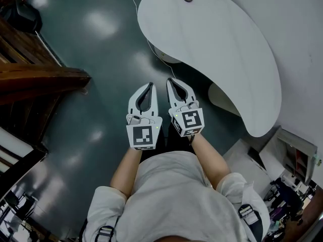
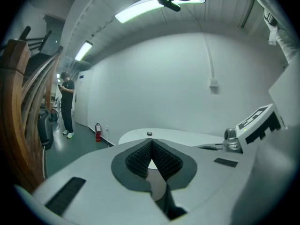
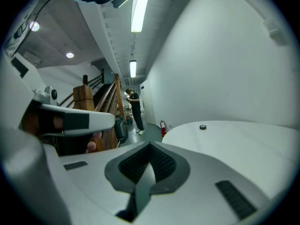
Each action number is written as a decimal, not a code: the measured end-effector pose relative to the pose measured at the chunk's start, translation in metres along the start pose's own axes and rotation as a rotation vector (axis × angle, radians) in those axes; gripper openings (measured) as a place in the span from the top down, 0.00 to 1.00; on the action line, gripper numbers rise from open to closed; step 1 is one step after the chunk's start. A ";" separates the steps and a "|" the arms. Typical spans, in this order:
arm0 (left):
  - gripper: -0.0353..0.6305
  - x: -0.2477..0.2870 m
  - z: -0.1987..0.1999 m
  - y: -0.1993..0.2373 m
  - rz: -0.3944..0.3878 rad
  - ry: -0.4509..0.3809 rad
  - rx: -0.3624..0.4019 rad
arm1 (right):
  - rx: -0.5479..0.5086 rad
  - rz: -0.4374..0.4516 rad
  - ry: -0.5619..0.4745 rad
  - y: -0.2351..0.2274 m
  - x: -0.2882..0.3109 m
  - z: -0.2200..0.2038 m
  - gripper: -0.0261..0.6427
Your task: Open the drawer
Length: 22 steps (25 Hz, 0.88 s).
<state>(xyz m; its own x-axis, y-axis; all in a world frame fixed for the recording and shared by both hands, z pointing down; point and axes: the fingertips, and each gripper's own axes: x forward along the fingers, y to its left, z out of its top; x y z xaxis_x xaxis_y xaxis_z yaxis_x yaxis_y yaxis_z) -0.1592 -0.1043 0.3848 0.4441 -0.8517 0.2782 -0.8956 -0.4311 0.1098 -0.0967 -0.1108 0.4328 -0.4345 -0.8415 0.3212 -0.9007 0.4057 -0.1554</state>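
A curved white desk (image 1: 227, 59) lies ahead and right of the fingers (image 1: 133, 102), a brown wooden staircase (image 1: 35, 79) to their left.

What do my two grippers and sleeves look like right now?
Both the left gripper and right gripper are light grey, with curved jaws tapering to a point and dark ribbed pads. Each carries a white cube printed with black square markers. The person wears a pale short-sleeved top with dark shoulder straps.
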 end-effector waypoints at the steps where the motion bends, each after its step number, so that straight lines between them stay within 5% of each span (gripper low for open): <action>1: 0.94 0.004 -0.004 0.004 -0.015 0.002 0.000 | 0.007 -0.017 0.006 -0.002 0.006 -0.005 0.94; 10: 0.94 0.065 -0.053 0.035 0.005 0.020 0.011 | -0.011 -0.011 0.017 -0.023 0.059 -0.026 0.94; 16: 0.94 0.091 -0.113 0.044 0.064 0.071 -0.033 | -0.010 0.035 0.087 -0.034 0.094 -0.084 0.94; 22: 0.94 0.108 -0.178 0.055 0.040 0.117 -0.078 | 0.038 -0.006 0.108 -0.062 0.116 -0.142 0.94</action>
<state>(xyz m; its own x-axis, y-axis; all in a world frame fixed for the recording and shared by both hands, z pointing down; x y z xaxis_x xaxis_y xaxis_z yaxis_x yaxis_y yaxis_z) -0.1657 -0.1670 0.5905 0.4061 -0.8250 0.3929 -0.9138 -0.3694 0.1689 -0.0912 -0.1829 0.6120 -0.4285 -0.7996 0.4207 -0.9035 0.3851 -0.1883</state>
